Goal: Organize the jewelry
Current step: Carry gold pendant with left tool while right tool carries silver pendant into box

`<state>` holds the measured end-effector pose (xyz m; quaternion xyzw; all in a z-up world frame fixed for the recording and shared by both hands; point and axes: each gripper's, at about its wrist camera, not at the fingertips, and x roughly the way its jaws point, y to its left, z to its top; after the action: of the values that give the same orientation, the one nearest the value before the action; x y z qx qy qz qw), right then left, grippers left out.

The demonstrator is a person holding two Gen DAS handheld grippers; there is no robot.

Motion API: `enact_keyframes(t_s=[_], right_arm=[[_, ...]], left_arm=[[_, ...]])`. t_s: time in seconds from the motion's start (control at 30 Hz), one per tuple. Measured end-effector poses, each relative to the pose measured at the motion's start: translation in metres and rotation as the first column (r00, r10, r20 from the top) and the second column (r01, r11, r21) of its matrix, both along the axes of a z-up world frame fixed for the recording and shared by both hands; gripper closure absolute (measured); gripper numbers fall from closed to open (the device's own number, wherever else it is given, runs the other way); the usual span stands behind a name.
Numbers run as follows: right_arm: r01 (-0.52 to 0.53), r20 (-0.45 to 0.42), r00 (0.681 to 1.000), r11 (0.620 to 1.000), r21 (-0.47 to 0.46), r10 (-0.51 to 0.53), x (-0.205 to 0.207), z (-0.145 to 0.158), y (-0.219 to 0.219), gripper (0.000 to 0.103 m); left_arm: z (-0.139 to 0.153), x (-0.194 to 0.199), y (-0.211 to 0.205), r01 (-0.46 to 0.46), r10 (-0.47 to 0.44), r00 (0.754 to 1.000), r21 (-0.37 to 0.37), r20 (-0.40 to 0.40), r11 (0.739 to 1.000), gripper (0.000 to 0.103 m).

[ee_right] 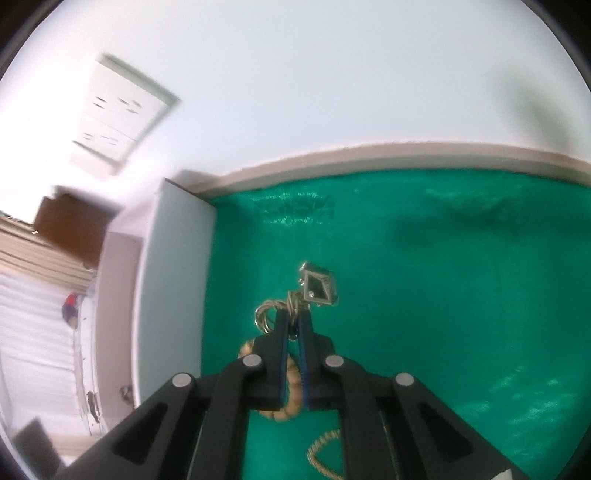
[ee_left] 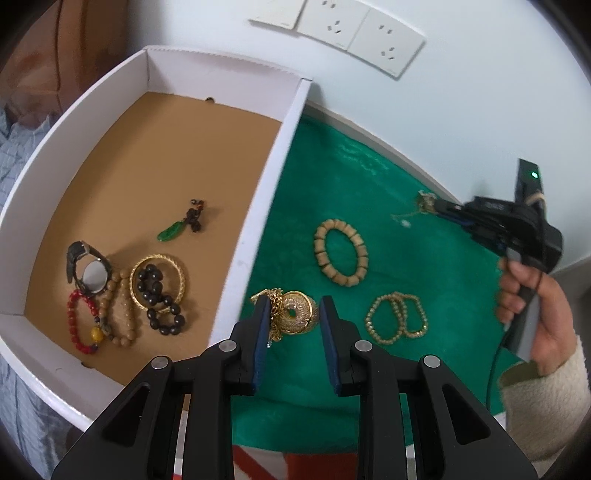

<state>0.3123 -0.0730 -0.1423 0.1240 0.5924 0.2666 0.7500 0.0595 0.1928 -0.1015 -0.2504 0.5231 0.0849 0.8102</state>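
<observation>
My left gripper (ee_left: 295, 302) is shut on a round gold pendant (ee_left: 295, 314) whose chain bunches against the left pad, just right of the white box wall (ee_left: 273, 177). In the right wrist view my right gripper (ee_right: 293, 317) is shut on a thin chain with a square framed pendant (ee_right: 319, 288), lifted above the green cloth (ee_right: 443, 295). The left wrist view shows that right gripper (ee_left: 434, 205) at the right, with a hand around it. Inside the box lie a watch (ee_left: 86, 269), a red bead bracelet (ee_left: 75, 325), a dark bead bracelet (ee_left: 159, 295), a gold bangle (ee_left: 181, 273) and a green leaf charm (ee_left: 170, 232).
On the green cloth (ee_left: 332, 177) lie a wooden bead bracelet (ee_left: 319, 254) and gold chain bracelets (ee_left: 397, 319). The wooden bracelet (ee_right: 291, 376) sits under my right fingers. Wall sockets (ee_left: 340, 26) are on the wall behind. The box's brown floor (ee_left: 166, 147) is bare at the back.
</observation>
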Motion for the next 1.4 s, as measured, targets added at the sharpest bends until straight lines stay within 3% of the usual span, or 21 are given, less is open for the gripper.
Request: enact_keyframes(t_s=[0.27, 0.57, 1.1, 1.4], right_arm=[[-0.072, 0.045, 0.997, 0.996, 0.058, 0.069, -0.033, 0.052, -0.045, 0.098], [-0.196, 0.119, 0.976, 0.975, 0.102, 0.184, -0.075, 0.101, -0.036, 0.098], [-0.453, 0.241, 0.882, 0.869, 0.201, 0.404, -0.097, 0.174, 0.094, 0.098], [-0.572, 0.278, 0.809, 0.803, 0.167, 0.518, -0.098, 0.182, 0.185, 0.098]], left_arm=[[0.031, -0.006, -0.011, 0.034, -0.033, 0.998, -0.020, 0.047, 0.999, 0.077], [0.063, -0.021, 0.000, 0.023, -0.024, 0.997, 0.012, 0.080, 1.000, 0.077], [0.088, -0.037, 0.077, -0.129, 0.128, 0.987, 0.004, 0.101, 0.992, 0.077], [0.079, -0.037, 0.142, -0.230, 0.221, 0.970, 0.085, 0.097, 0.970, 0.077]])
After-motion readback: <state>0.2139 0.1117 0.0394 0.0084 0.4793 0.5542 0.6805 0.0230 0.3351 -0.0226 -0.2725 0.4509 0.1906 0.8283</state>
